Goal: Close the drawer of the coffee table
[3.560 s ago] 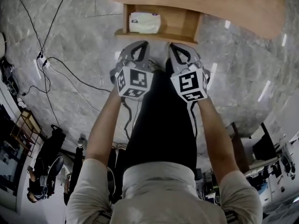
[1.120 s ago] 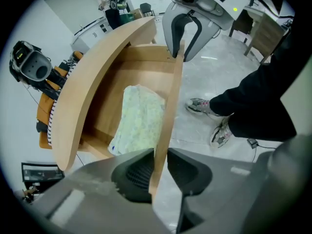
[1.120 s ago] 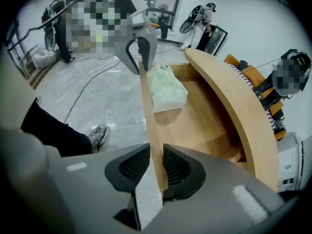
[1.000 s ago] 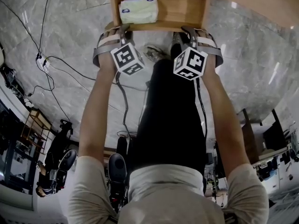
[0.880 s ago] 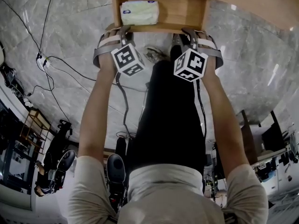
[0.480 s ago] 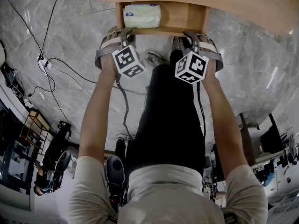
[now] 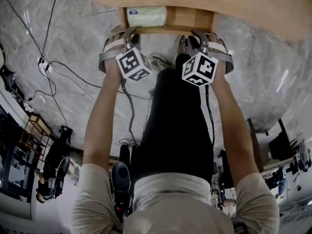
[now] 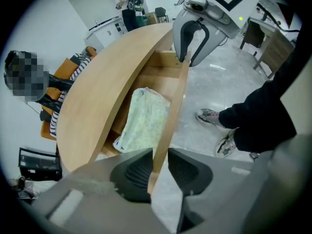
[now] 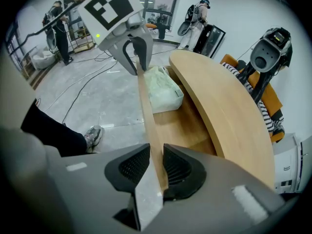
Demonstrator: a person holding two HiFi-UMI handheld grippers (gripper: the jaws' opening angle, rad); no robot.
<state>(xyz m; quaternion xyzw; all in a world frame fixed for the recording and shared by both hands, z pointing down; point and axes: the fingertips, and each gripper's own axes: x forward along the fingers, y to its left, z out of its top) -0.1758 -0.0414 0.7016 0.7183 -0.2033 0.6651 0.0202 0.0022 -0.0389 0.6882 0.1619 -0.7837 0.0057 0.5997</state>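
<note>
The wooden drawer (image 7: 161, 29) of the coffee table (image 7: 219, 1) stands part-way out, with a pale green tissue pack (image 7: 146, 16) inside, half under the top. My left gripper (image 7: 127, 30) is shut on the drawer's front panel (image 8: 173, 111) near its left end, pointing steeply down. My right gripper (image 7: 195, 31) is shut on the same panel (image 9: 146, 106) near its right end. In the left gripper view my left gripper (image 8: 160, 172) straddles the board's top edge, with the pack (image 8: 144, 118) just behind. In the right gripper view my right gripper (image 9: 157, 167) pinches the board likewise.
Black cables (image 7: 63, 67) trail over the grey marble floor on the left. The person's shoes (image 8: 214, 118) stand right in front of the drawer. A seated person in an orange chair (image 8: 58, 91) is beyond the curved table top (image 9: 224, 101); others stand far back.
Both grippers have moved toward the table with the front panel between their jaws. The drawer has slid further under the top, so less of the tissue pack shows.
</note>
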